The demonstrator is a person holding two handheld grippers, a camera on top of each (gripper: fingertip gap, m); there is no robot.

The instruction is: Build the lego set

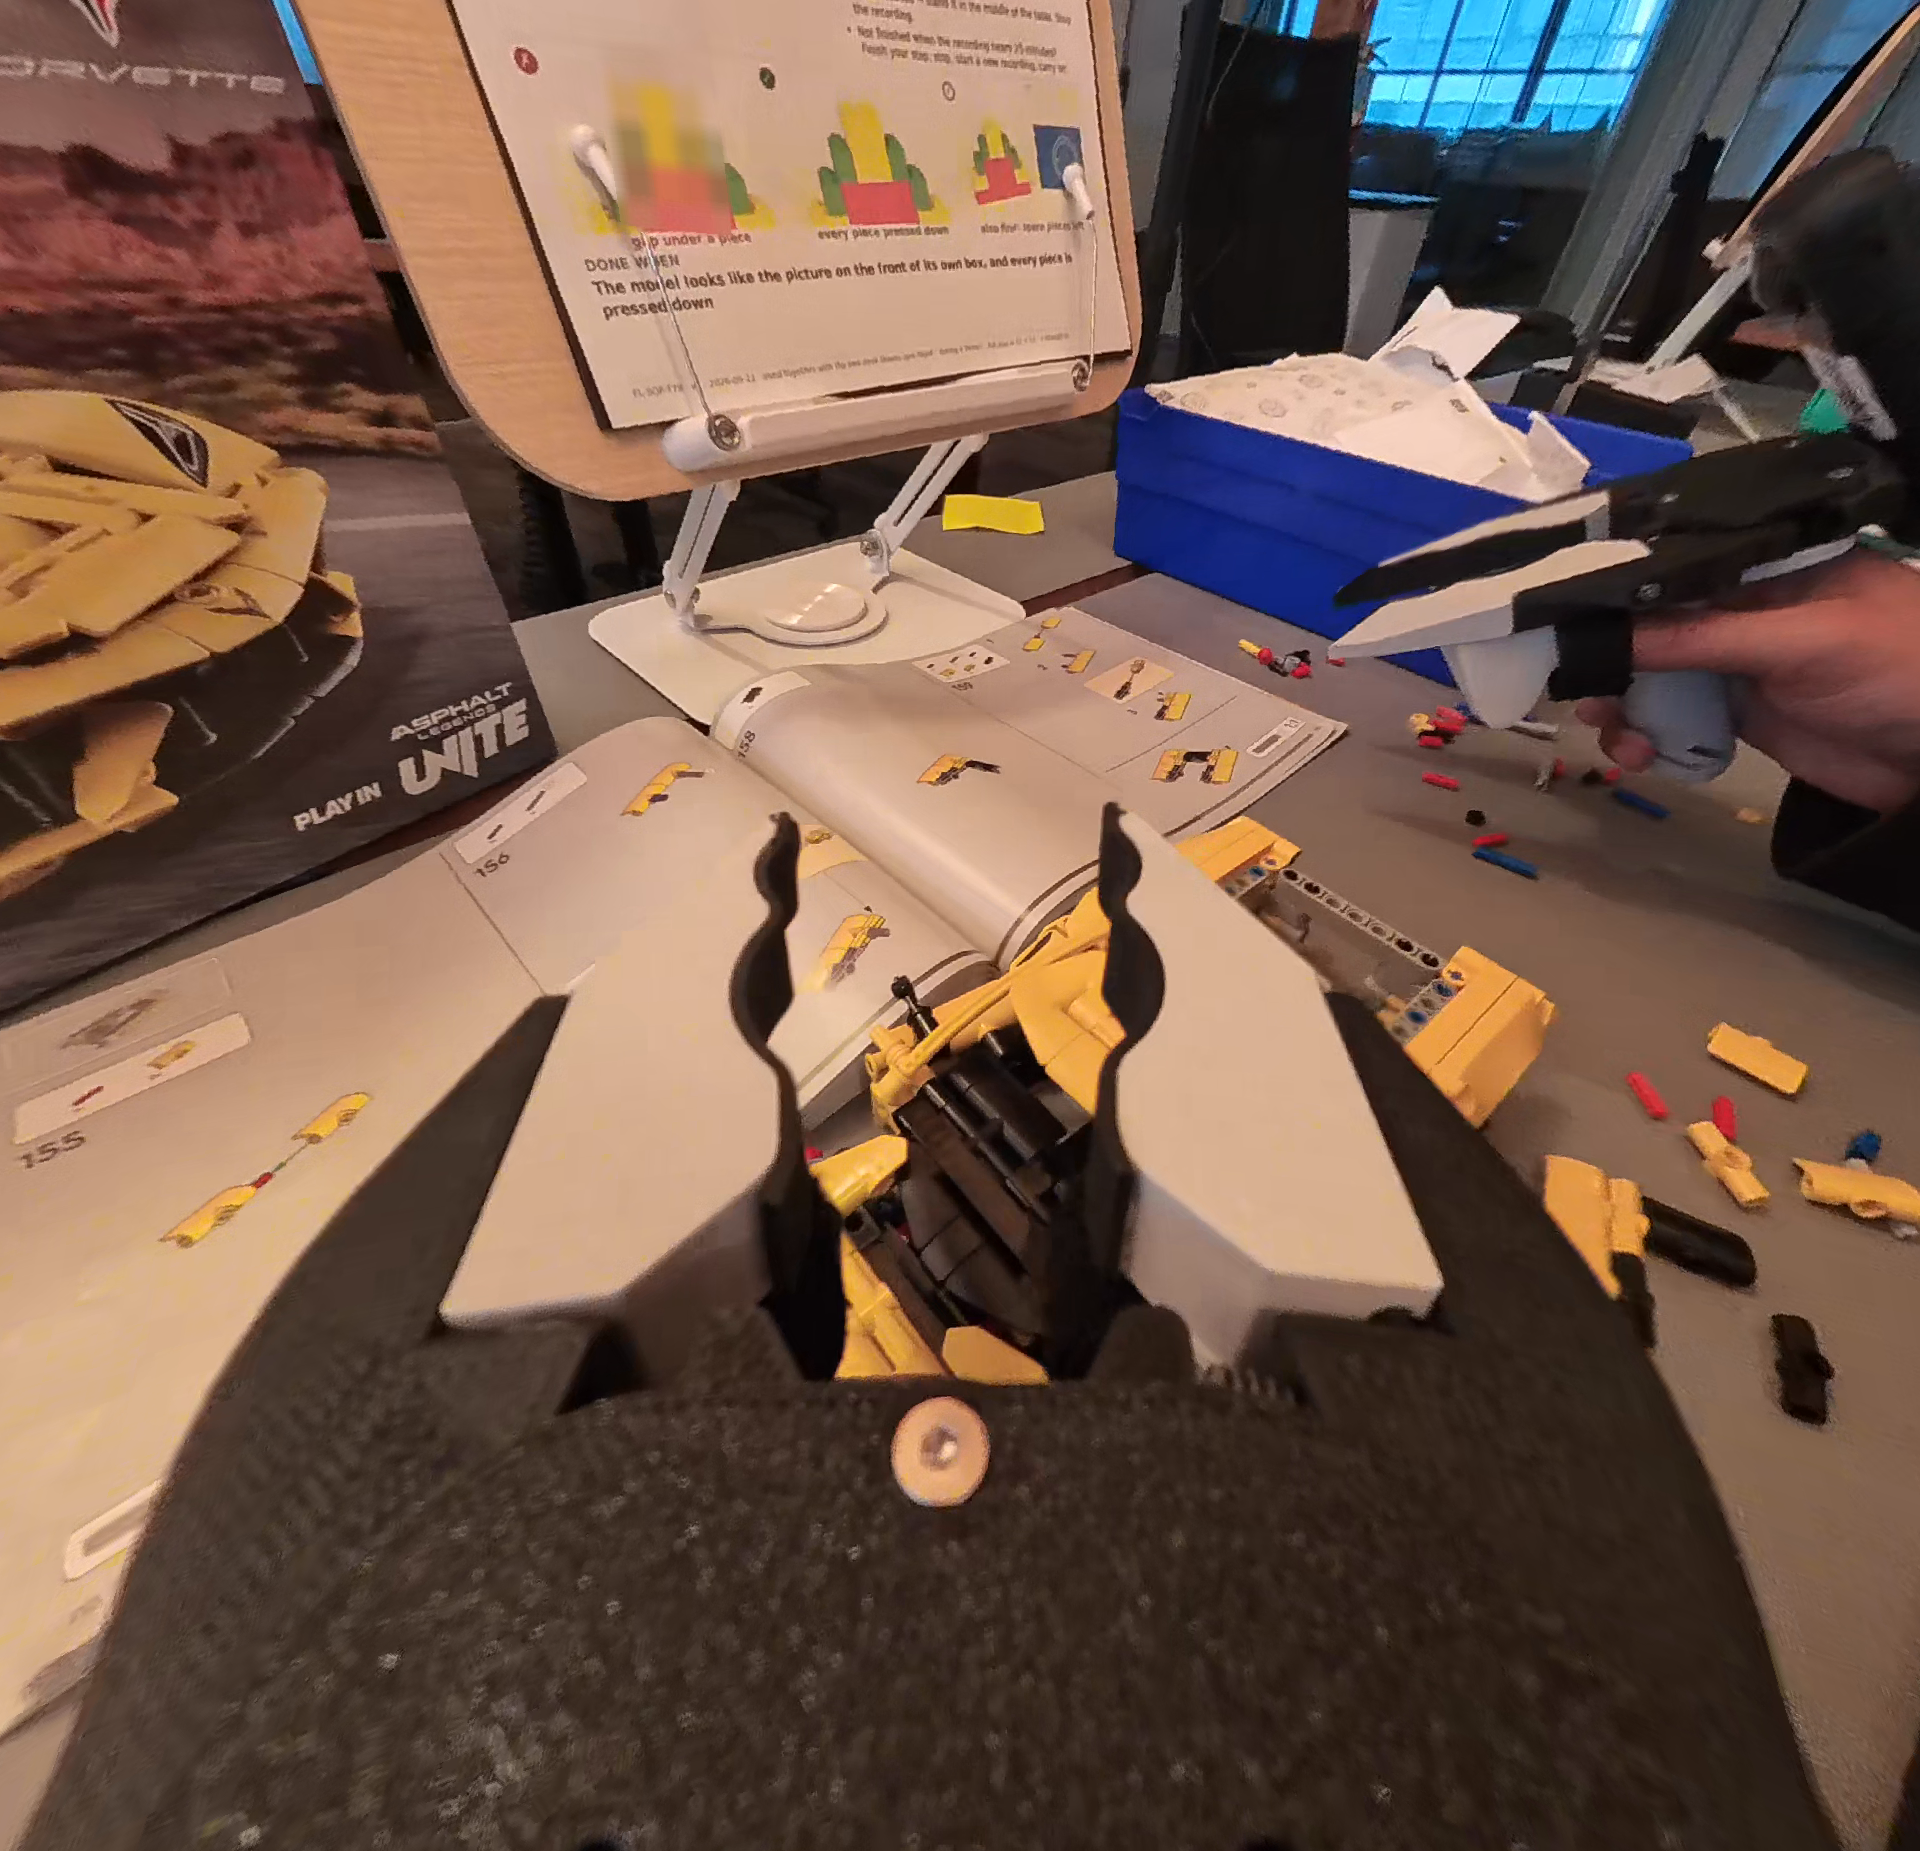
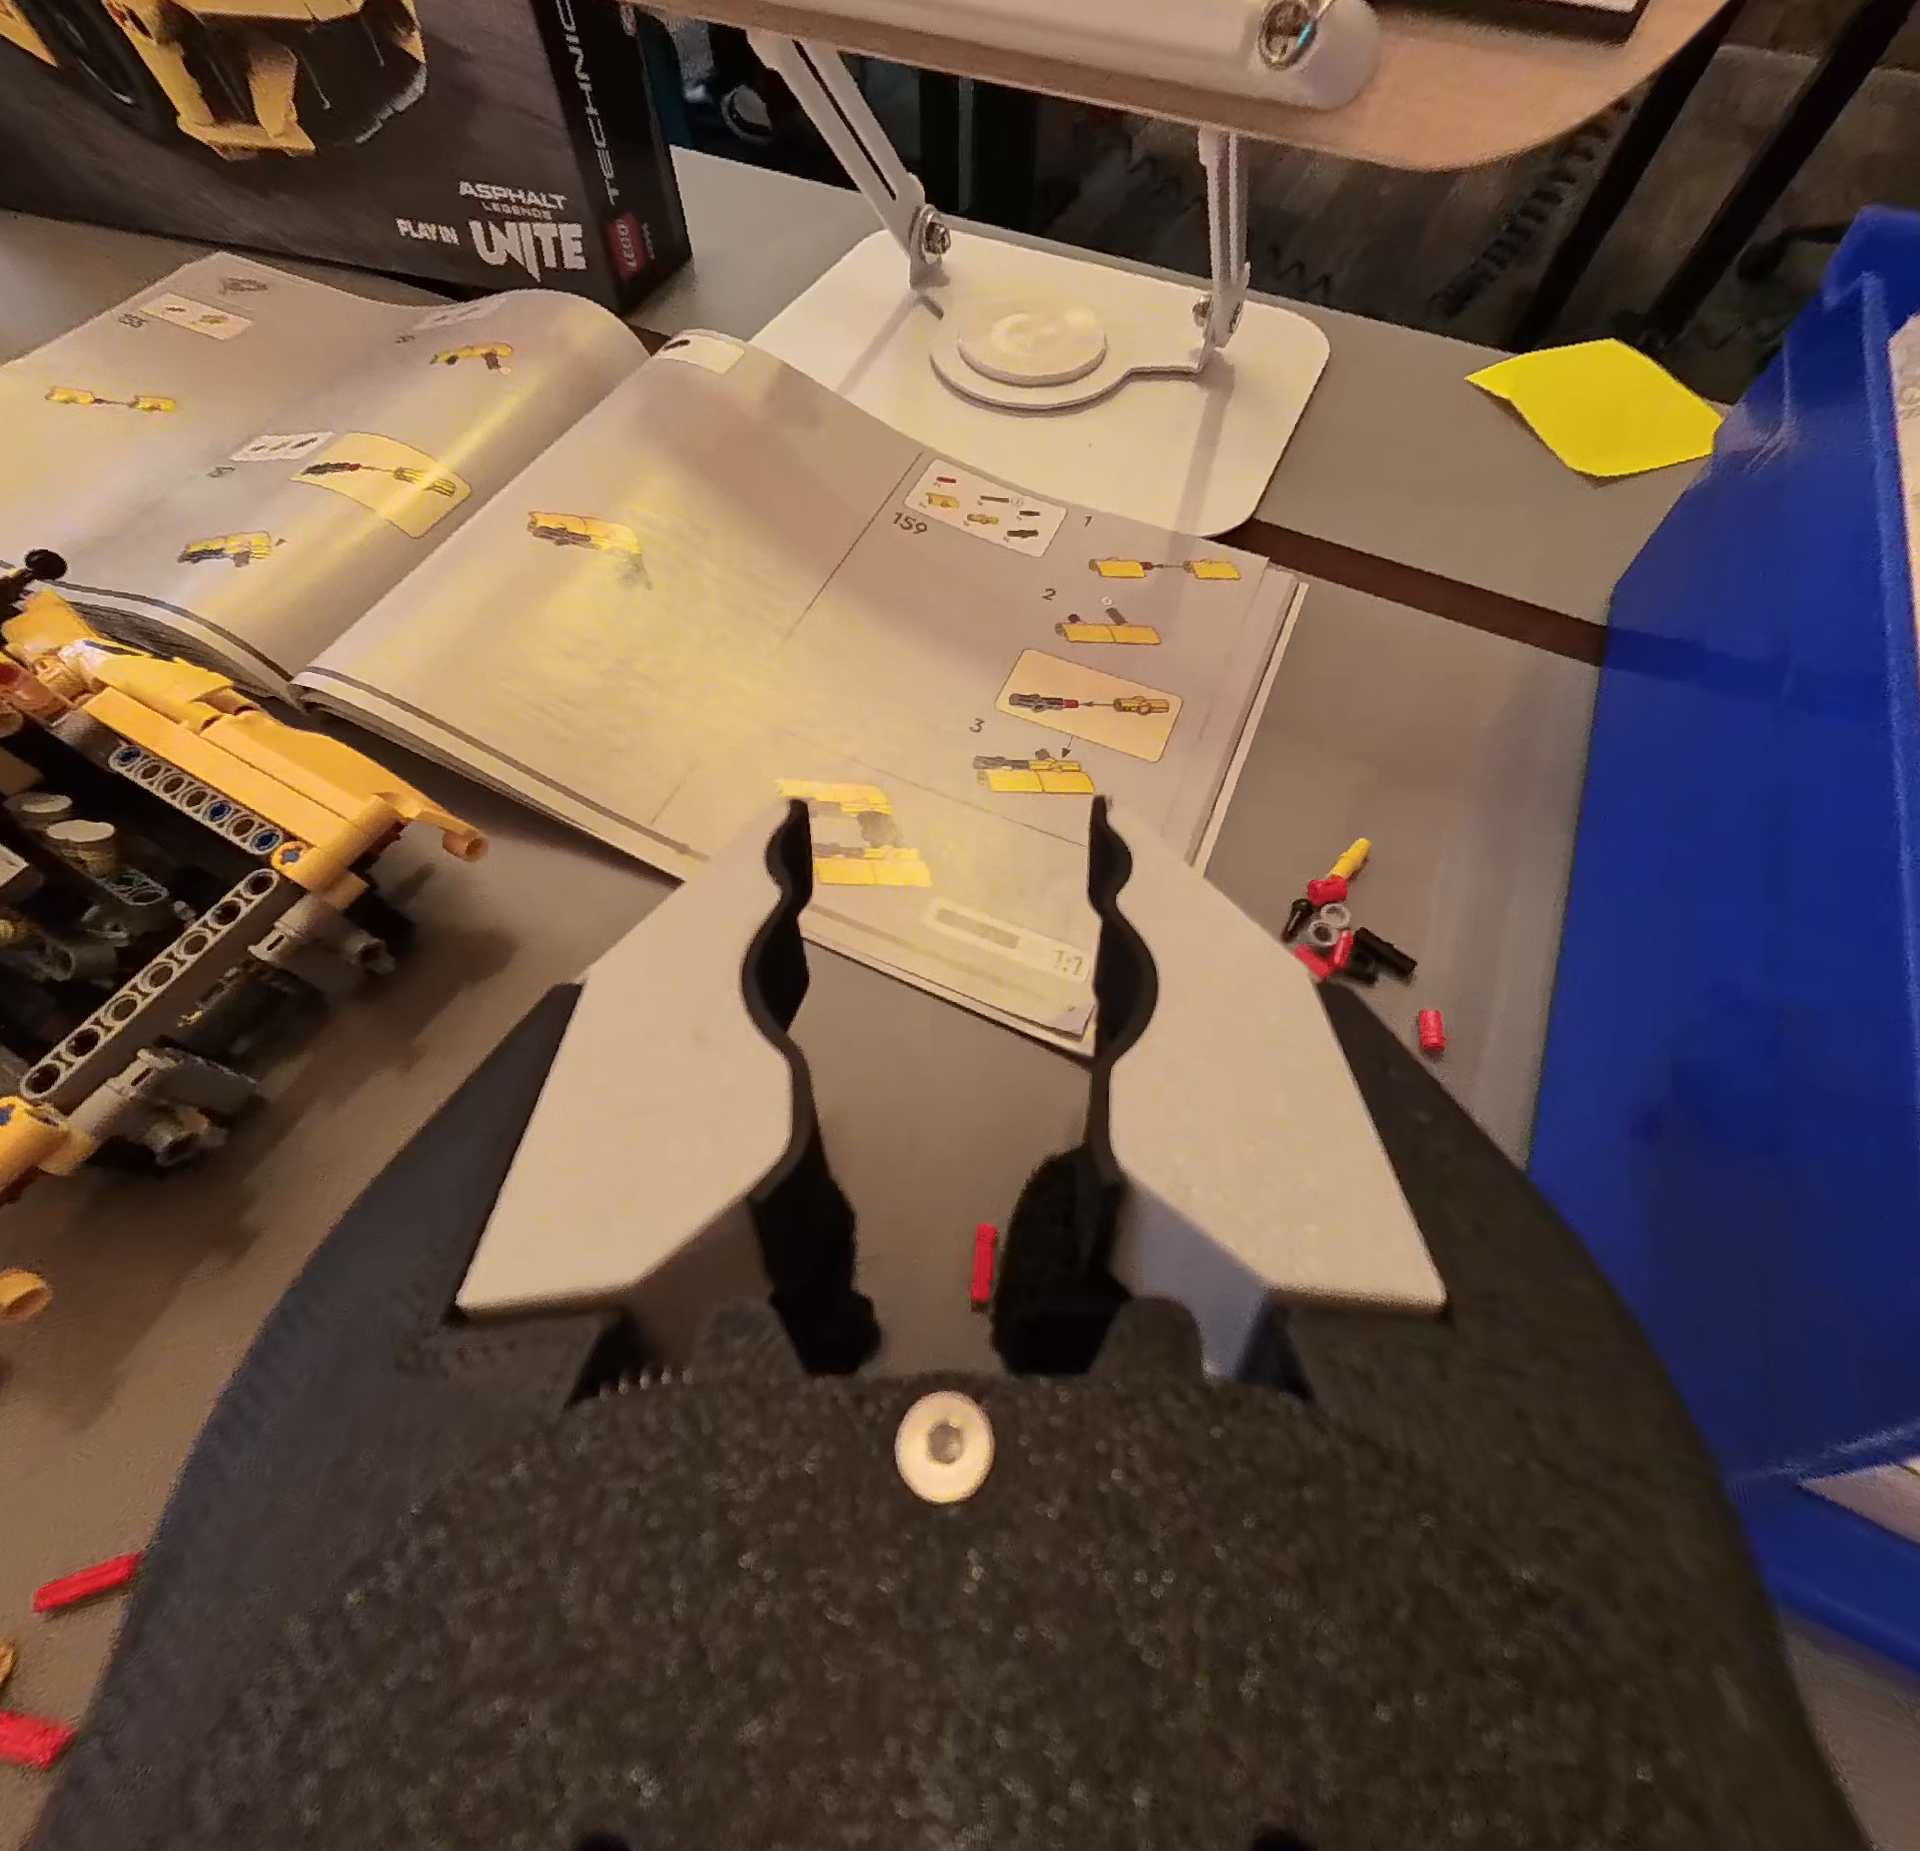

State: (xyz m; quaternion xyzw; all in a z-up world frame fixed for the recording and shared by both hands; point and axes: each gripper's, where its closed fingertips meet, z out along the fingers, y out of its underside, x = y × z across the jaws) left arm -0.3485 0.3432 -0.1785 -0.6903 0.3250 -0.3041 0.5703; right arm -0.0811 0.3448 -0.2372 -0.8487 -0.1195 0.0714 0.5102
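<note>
Left tool [image 1: 945, 825] is spread wide, nothing pinched, hovering right over the half-built yellow and black car model [image 1: 1039, 1095], which lies on the desk [image 2: 1382, 679] at the near right edge of the open instruction booklet [image 2: 644, 596], partly overlapping the page. Right tool [image 2: 940, 814] is spread too and empty, held above the booklet's right page; seen from the left wrist view it looks closer to shut, but its own view shows a clear gap. A small red pin [image 2: 983, 1266] shows on the desk in the gap between its fingers, not gripped. Loose parts are scattered on the right: red, black and grey pins [image 2: 1340, 928] near the booklet corner, yellow panels [image 1: 1756, 1058] and black pieces [image 1: 1797, 1365] farther right of the model. Blue bin [image 2: 1766, 866] with torn paper bags at far right, set box [image 1: 208, 554] at far left, document stand [image 2: 1049, 367] behind the booklet. Risks, as I judge it: left tool is wide enough to clamp on a panel rather than the frame, which could pop off pressed-on pieces or tip the model. Model sitting on the booklet can slide with the page. Tiny pins are near the bin and easily knocked off or lost under the paper. Right tool grabbing a pin crooked could flick it away.
</note>
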